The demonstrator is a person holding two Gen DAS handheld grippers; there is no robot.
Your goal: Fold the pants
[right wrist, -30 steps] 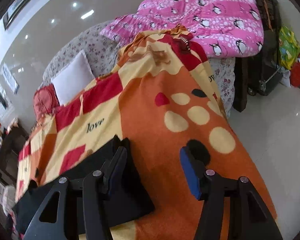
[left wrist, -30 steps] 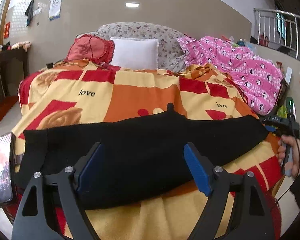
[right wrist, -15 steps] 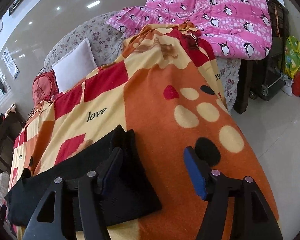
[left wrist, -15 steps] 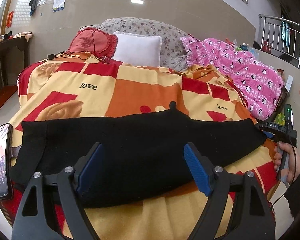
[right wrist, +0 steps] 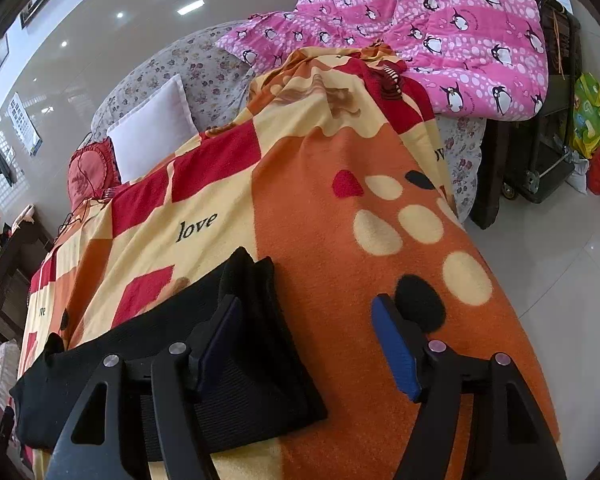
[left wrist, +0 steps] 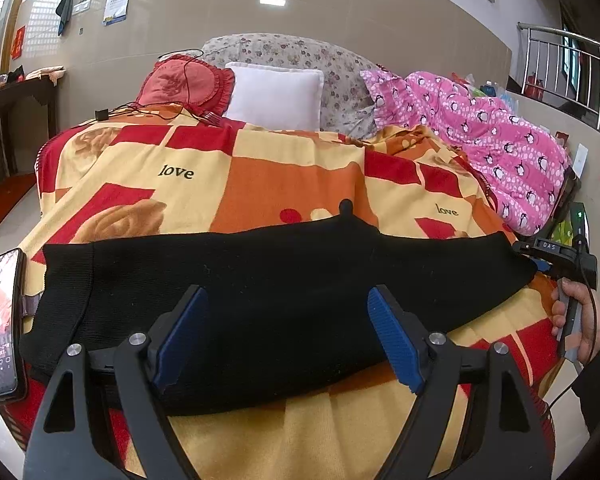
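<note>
patterned blanket (left wrist: 292, 184), tiled wall (left wrist: 380, 40), pillows (left wrist: 274, 98)

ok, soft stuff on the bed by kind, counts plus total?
Black pants: 1
Patterned "love" blanket: 1
Pink penguin quilt: 1
Cushions: 2, red cushion and white pillow
Total: 5
</note>
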